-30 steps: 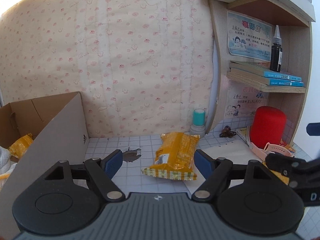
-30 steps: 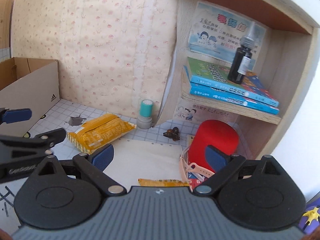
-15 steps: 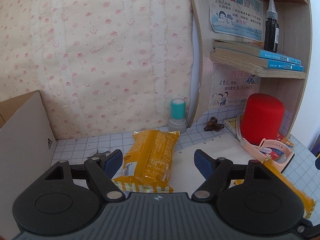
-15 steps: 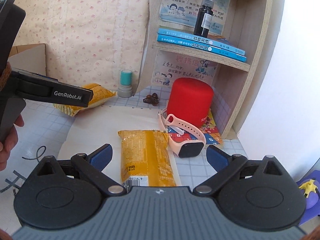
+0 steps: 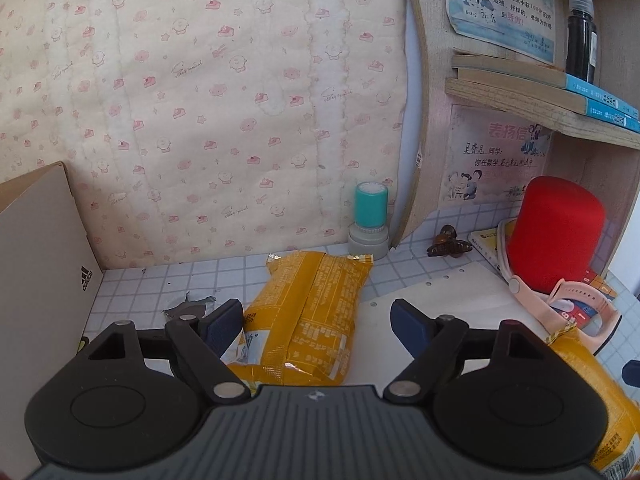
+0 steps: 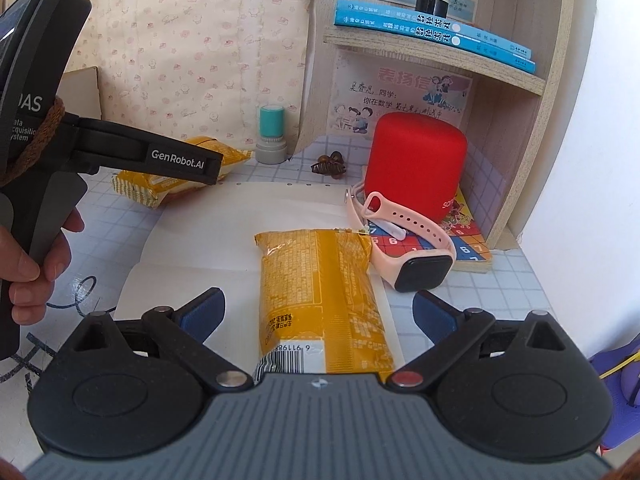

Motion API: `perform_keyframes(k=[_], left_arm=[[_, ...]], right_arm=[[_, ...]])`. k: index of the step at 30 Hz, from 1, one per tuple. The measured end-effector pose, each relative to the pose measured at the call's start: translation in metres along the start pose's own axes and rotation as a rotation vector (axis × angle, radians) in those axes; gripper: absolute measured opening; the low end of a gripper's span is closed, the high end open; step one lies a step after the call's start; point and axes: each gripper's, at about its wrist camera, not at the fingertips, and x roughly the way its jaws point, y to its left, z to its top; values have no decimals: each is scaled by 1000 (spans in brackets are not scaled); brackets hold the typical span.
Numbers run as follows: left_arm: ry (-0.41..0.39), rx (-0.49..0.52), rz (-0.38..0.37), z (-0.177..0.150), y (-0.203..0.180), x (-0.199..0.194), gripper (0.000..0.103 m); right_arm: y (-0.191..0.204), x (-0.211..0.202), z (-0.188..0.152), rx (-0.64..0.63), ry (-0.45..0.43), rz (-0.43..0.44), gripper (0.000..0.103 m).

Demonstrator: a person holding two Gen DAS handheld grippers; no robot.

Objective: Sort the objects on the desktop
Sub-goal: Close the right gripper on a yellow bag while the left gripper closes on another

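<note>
A yellow snack packet (image 5: 308,316) lies flat on the checked desk, its near end between the fingers of my open left gripper (image 5: 318,320). It also shows in the right wrist view (image 6: 160,184), partly behind the left gripper's finger. A second yellow snack packet (image 6: 320,296) lies on a white paper sheet (image 6: 224,232), between the fingers of my open right gripper (image 6: 318,312). Neither packet is gripped. The second packet also shows at the lower right of the left wrist view (image 5: 592,396).
A cardboard box (image 5: 36,264) stands at the left. At the back are a teal stamp (image 5: 370,216), a brown hair clip (image 5: 448,242), a red cylinder (image 6: 416,164), a pink smartwatch (image 6: 408,248) on a game book, and a shelf with books and a dark bottle (image 5: 580,36).
Both grippers have moved forward and down: each now has a yellow packet between its open fingers. The left gripper swung right, away from the cardboard box.
</note>
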Motion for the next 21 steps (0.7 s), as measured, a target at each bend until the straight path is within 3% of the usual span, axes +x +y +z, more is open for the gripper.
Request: perform_keyframes(k=[6, 8, 9, 11, 12, 15, 21], left_arm=[[46, 2, 20, 0, 4, 16, 84], [68, -15, 15, -1, 7, 21, 79], [81, -27, 9, -3, 8, 24, 69], [67, -23, 9, -5, 9, 23, 67], [61, -21, -2, -6, 9, 22, 63], [46, -32, -18, -6, 10, 18, 57], [7, -41, -18, -8, 11, 4, 54]], right_arm=[[-2, 9, -5, 8, 31, 23, 98], [-3, 11, -5, 21, 34, 36, 98], [-4, 11, -5, 28, 36, 43, 98], [-6, 12, -4, 49, 37, 69, 94], [-6, 12, -4, 48, 31, 62, 89], [-7, 8, -2, 68, 6, 61, 56], [-4, 2, -3, 58, -24, 47, 49]])
